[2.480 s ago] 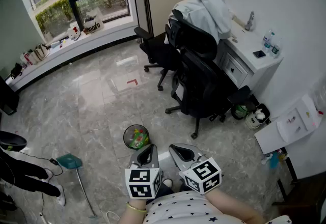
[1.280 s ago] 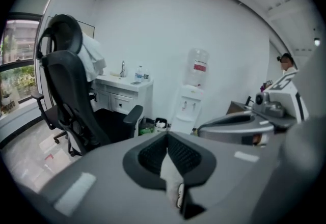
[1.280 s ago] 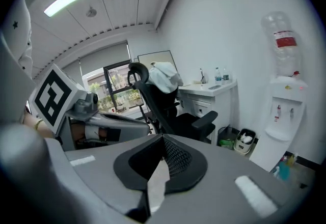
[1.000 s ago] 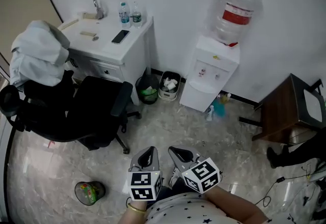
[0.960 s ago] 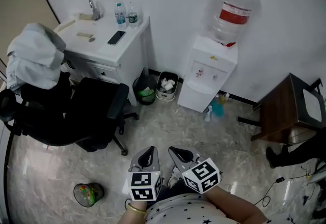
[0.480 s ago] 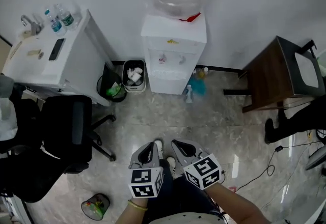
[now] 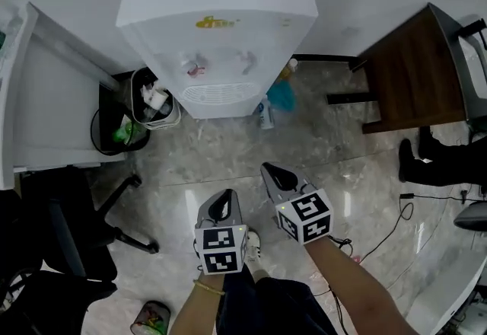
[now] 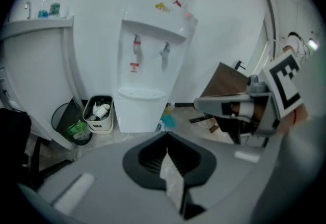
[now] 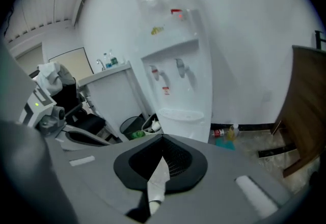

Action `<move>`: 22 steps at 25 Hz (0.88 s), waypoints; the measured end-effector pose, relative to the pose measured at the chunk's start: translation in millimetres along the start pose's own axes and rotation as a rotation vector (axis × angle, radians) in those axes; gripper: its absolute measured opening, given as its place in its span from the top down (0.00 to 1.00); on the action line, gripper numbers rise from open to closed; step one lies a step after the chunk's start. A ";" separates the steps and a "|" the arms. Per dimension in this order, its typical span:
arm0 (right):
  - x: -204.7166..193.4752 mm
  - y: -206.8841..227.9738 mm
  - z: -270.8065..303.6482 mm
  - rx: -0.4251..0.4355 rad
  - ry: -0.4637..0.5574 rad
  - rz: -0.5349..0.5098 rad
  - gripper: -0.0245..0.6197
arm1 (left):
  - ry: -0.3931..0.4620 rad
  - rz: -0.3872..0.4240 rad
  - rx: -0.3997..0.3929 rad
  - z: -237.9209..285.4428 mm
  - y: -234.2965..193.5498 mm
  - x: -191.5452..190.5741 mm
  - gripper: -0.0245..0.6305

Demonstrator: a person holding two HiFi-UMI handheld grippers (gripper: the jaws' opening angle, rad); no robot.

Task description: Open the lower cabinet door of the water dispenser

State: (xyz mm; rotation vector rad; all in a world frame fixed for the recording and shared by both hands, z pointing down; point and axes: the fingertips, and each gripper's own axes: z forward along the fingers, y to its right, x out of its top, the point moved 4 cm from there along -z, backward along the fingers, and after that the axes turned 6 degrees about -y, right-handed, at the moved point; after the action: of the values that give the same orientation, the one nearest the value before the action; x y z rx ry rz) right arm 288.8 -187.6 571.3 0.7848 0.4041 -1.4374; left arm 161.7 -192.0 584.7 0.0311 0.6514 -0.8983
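Observation:
The white water dispenser stands against the wall at the top of the head view, two taps and a drip tray on its front. Its lower cabinet front appears closed in the left gripper view and also in the right gripper view. My left gripper and right gripper hang side by side over the floor, well short of the dispenser. Both point toward it, shut, with nothing between the jaws. The left gripper and right gripper show their jaws meeting in their own views.
A black bin and a small white bin sit left of the dispenser, beside a white counter. Bottles lie at its right foot. A brown wooden table stands right; an office chair is lower left. Cables trail on the floor.
The view has swung round from the chairs to the dispenser and closed in on it. Both grippers have moved forward and down toward it, still shut.

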 end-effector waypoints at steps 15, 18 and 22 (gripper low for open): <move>-35.6 161.0 224.7 -0.079 -0.080 -0.010 0.38 | -0.152 -0.085 0.001 199.9 -85.7 -15.7 0.95; -30.0 168.8 244.3 -0.071 -0.069 -0.048 0.35 | -0.154 -0.112 -0.015 209.9 -92.1 -16.1 0.95; -16.3 166.4 261.5 -0.061 -0.077 -0.150 0.34 | -0.157 -0.111 -0.033 216.5 -94.0 -15.2 0.95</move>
State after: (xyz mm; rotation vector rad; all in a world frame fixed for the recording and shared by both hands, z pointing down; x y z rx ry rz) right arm 394.8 -364.8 803.1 0.6587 0.4530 -1.5828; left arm 197.0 -303.5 790.3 -0.1053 0.5254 -0.9859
